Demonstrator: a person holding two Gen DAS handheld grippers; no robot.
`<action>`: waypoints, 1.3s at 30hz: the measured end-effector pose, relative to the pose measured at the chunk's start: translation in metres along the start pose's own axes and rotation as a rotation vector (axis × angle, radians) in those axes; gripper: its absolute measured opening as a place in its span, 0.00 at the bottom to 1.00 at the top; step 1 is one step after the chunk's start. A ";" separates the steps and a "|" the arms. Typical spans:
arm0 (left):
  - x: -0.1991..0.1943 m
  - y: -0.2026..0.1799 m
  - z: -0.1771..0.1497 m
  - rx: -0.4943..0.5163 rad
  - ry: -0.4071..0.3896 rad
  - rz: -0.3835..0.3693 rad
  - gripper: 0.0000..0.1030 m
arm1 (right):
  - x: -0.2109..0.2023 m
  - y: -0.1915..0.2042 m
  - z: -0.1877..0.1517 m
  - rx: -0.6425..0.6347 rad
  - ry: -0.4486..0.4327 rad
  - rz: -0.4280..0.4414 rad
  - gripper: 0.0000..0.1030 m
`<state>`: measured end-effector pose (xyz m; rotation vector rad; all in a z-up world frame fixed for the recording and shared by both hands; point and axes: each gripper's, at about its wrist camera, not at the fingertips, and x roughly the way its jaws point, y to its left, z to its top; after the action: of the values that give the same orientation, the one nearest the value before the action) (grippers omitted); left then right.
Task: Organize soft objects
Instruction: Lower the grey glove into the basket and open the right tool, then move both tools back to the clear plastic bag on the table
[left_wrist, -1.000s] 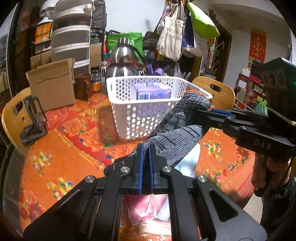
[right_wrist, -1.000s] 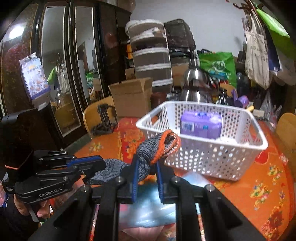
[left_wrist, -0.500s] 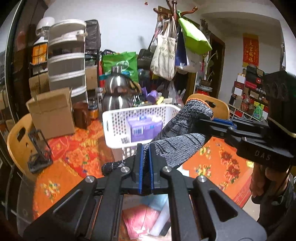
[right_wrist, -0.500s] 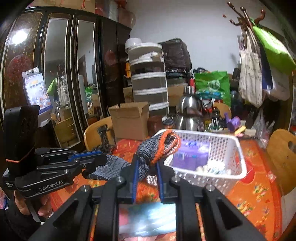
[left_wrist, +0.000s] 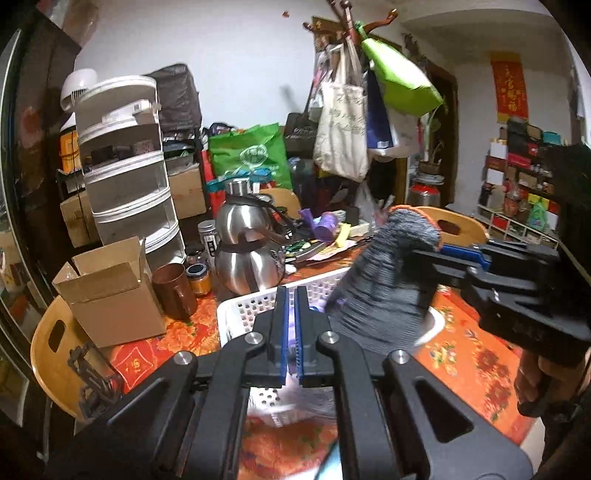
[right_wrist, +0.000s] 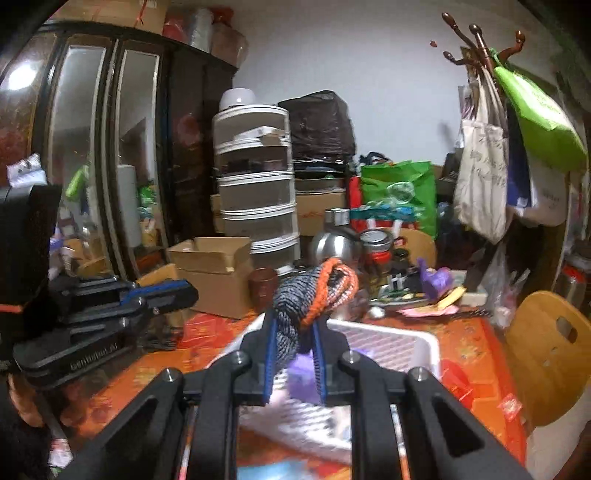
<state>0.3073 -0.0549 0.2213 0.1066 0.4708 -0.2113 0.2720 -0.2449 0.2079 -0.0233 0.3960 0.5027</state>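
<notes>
A grey knit glove (left_wrist: 384, 291) with an orange cuff (right_wrist: 325, 291) hangs over the white perforated basket (left_wrist: 236, 314). My right gripper (right_wrist: 295, 332) is shut on the glove near its cuff. In the left wrist view that right gripper (left_wrist: 417, 254) reaches in from the right. My left gripper (left_wrist: 290, 328) is shut, and only a thin slit shows between its blue pads, with no glove in it. The right wrist view shows the left gripper (right_wrist: 184, 295) at the left, apart from the glove. A purple pack (right_wrist: 303, 373) lies in the basket (right_wrist: 406, 343).
Behind the basket on the orange cloth of the table (left_wrist: 461, 354) stand a cardboard box (left_wrist: 110, 295), a brown mug (left_wrist: 173, 291) and steel kettles (left_wrist: 247, 251). Wooden chairs (left_wrist: 51, 343) (right_wrist: 546, 350) flank the table. Bags hang from a coat rack (left_wrist: 343, 140).
Both grippers have risen and the basket now sits lower in both views. The glove's finger end, stretched between the two grippers before, is out of the left jaws and hangs from the right.
</notes>
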 end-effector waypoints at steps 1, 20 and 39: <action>0.012 0.001 0.004 0.001 0.010 0.007 0.02 | 0.007 -0.005 0.000 -0.001 0.001 -0.013 0.15; 0.123 0.018 -0.044 -0.083 0.149 0.074 0.77 | 0.073 -0.080 -0.027 0.110 0.140 -0.195 0.87; 0.047 0.022 -0.130 -0.124 0.206 0.095 0.81 | 0.009 -0.045 -0.091 0.130 0.166 -0.129 0.88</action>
<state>0.2960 -0.0227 0.0853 0.0289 0.6809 -0.0780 0.2672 -0.2910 0.1176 0.0351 0.5850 0.3473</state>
